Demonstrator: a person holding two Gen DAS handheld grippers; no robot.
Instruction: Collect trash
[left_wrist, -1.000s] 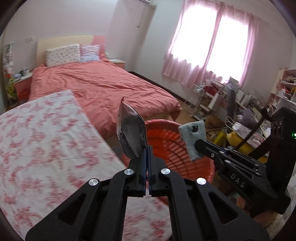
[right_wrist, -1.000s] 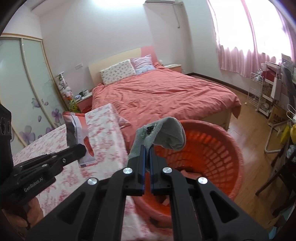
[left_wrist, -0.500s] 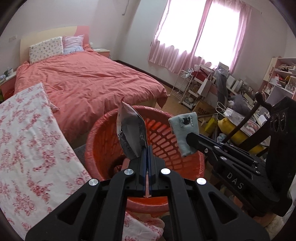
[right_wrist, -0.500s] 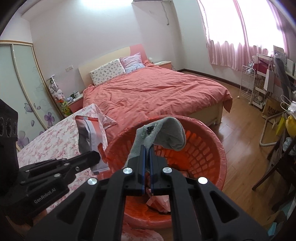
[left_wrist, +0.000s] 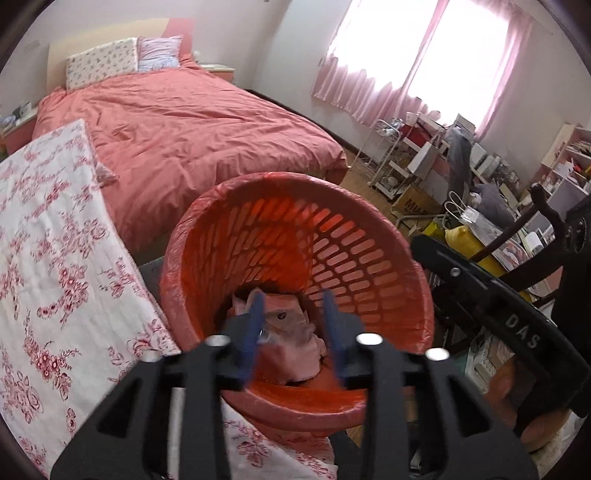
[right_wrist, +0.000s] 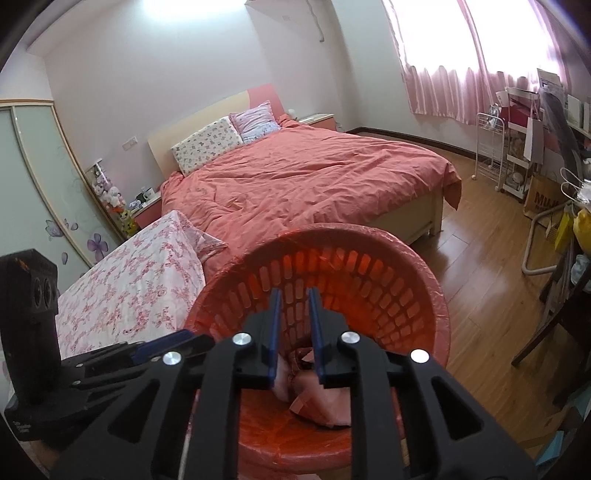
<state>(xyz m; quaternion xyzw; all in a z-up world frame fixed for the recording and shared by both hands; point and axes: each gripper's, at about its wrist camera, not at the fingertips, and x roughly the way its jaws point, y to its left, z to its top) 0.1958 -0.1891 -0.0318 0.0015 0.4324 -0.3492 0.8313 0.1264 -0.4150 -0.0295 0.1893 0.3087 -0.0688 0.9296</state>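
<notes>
Landmark: a round orange-red plastic basket with slotted walls (left_wrist: 332, 251), lined with a thin red film, standing on the wood floor at the foot of the salmon-pink bed (left_wrist: 192, 129).

Left gripper (left_wrist: 293, 334): poised over the near rim of the basket, pointing down into it. Its jaws have just been opening and now stand parted; nothing is between the blue pads. Motion blur on the fingers.

Right gripper (right_wrist: 294, 334): also above the basket's near rim, aimed into its interior. Its jaws have just been opening to a narrow gap; nothing lies between the pads.

Trash: a heap of crumpled pale pink wrappers and paper (left_wrist: 291, 343) lies on the basket floor, directly below both grippers; the same heap shows in the right wrist view (right_wrist: 317, 398). Individual items in the heap cannot be told apart.

Beside the basket, on its left, a white cloth with red floral print (left_wrist: 55, 266) covers a flat surface; its edge touches the basket's outer wall.
</notes>
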